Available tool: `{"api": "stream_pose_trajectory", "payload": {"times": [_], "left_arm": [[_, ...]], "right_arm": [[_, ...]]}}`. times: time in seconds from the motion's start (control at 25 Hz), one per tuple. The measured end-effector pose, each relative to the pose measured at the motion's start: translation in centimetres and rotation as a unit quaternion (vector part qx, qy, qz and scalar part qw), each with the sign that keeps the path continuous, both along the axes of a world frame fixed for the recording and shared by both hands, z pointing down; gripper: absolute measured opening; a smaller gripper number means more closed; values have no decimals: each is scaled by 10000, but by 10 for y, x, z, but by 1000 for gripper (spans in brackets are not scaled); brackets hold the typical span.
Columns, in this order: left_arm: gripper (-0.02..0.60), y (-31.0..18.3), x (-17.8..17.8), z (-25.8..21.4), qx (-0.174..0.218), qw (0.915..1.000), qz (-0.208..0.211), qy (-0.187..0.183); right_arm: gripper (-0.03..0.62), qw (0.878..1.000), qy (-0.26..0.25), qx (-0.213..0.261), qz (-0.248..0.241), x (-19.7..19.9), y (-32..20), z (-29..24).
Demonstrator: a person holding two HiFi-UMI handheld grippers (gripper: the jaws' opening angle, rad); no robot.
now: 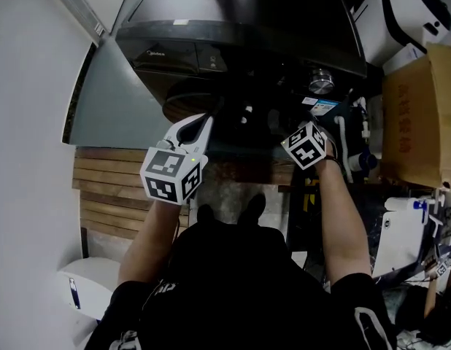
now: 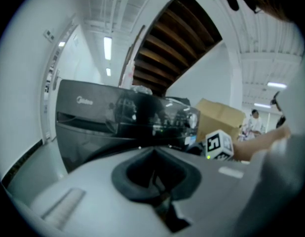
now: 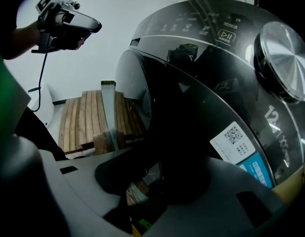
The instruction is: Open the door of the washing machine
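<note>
Your right claw (image 3: 152, 184) stands released, the edge of the dark door (image 3: 184, 107) between its jaws, with a QR sticker (image 3: 236, 142) and "12" just right. Your left claw (image 1: 205, 122) is clenched and empty, facing the "Midea" washing machine (image 2: 83, 130).

wall (image 1: 28, 122) white | wooden slats (image 1: 109, 188) (floor, left) | cardboard box (image 1: 415, 115) right | strip lights (image 2: 107, 47)

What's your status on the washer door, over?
Left claw shut, empty, off the machine. Right claw open at the edge of the door. Nothing seen blocking the door.
</note>
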State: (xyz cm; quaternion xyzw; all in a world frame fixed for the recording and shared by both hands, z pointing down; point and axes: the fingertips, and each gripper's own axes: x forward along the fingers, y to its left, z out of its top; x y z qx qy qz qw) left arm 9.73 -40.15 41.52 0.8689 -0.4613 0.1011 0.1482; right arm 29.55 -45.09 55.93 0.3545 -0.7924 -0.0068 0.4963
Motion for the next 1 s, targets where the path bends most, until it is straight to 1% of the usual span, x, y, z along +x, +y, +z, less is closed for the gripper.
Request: {"api": "stream_pose_trajectory", "payload": {"times": [0.2, 0.28, 0.36, 0.4, 0.48, 0.52, 0.68, 0.92, 1.0], "left_arm": [[8, 5, -14, 4, -60, 10000, 9, -9], [8, 7, -18, 6, -73, 10000, 54, -15], [8, 8, -21, 7, -78, 9999, 87, 22], [8, 9, -24, 8, -85, 9999, 90, 52], [7, 11, -27, 10, -112, 9998, 117, 97], [8, 15, -26, 11, -117, 9997, 161, 109], [8, 37, -19, 18, -130, 9991, 405, 74], [12, 77, -16, 34, -327, 9965, 760, 95], [27, 91, -12, 38, -424, 9953, 862, 131]], "right_arm": [[166, 9999, 77, -1, 86, 0, 0, -1], [166, 9999, 90, -120, 63, -1, 7, -1], [144, 9993, -112, -357, -14, -8, 32, 1], [144, 9985, -371, -391, 39, -14, 47, 2], [149, 9951, -907, -207, 323, -25, 71, 3], [152, 9937, -1016, -113, 456, -29, 79, 3], [150, 9929, -909, -74, 769, -33, 99, 1], [150, 9867, -1001, 69, 1279, -54, 134, -2], [146, 9845, -1096, 109, 1365, -64, 147, -2]]}}
